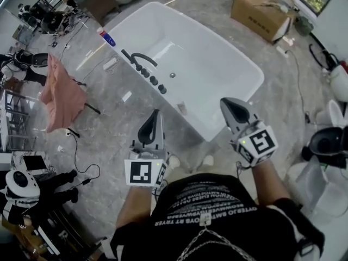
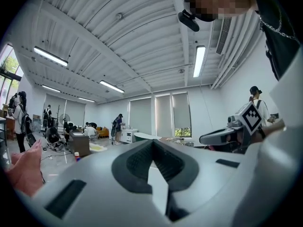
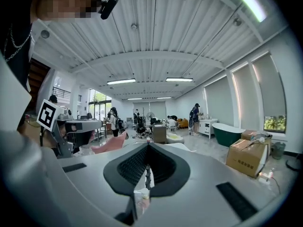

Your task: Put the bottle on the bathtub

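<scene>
Stands at the near side of the white bathtub point(image 1: 217, 86), a gripper in each hand, both pointing across it. Holds the left gripper point(image 1: 157, 115) with its jaws tip to tip and nothing between them; holds the right gripper point(image 1: 227, 103) the same way, pressed together and empty.

Finds the bottle point(image 1: 106, 37), red-capped with a blue label, at the tub's far left corner, beyond the black faucet point(image 1: 142, 58). Appears to stand upright on the rim there, long axis vertical, cap up; too small to tell whether the base rests on the rim or just beside it. Lies ahead and to the left of both grippers, well apart from each, nearer the left one. Matches, as far as can be judged, where the task wants it.
</scene>
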`<state>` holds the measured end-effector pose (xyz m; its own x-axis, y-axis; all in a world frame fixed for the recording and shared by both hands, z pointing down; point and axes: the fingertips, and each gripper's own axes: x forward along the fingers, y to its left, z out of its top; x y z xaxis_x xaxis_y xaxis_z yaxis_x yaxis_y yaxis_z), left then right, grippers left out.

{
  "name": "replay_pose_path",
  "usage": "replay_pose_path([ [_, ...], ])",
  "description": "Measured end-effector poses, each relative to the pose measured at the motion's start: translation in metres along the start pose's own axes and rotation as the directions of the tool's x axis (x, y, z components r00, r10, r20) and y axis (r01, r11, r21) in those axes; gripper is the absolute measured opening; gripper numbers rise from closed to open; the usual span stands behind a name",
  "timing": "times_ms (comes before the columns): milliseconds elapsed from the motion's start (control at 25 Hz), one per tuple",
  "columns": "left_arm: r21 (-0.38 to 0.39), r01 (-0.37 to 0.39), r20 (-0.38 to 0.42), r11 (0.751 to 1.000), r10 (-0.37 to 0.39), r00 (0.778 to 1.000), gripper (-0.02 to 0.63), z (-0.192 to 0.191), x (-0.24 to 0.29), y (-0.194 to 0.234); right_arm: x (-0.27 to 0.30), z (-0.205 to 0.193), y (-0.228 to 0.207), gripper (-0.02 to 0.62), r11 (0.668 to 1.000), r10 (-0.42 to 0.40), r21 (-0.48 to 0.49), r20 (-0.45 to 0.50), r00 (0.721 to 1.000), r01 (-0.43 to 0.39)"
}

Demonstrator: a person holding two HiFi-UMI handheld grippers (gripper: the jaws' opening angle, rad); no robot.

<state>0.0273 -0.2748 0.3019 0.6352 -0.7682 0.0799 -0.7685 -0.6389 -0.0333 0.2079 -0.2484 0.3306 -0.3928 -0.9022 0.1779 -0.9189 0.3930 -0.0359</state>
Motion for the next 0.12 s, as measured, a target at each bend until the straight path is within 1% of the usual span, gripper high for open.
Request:
replay_pose_path([
  [120, 0.016, 0.031, 0.011, 0.999, -0.031, 0.999, -0.005, 0.0142, 0.0022, 0.0082, 0.0003, 0.0085, 0.0031, 0.0, 1.0, -0.024, 0.001, 0.008, 1.0, 0.024],
])
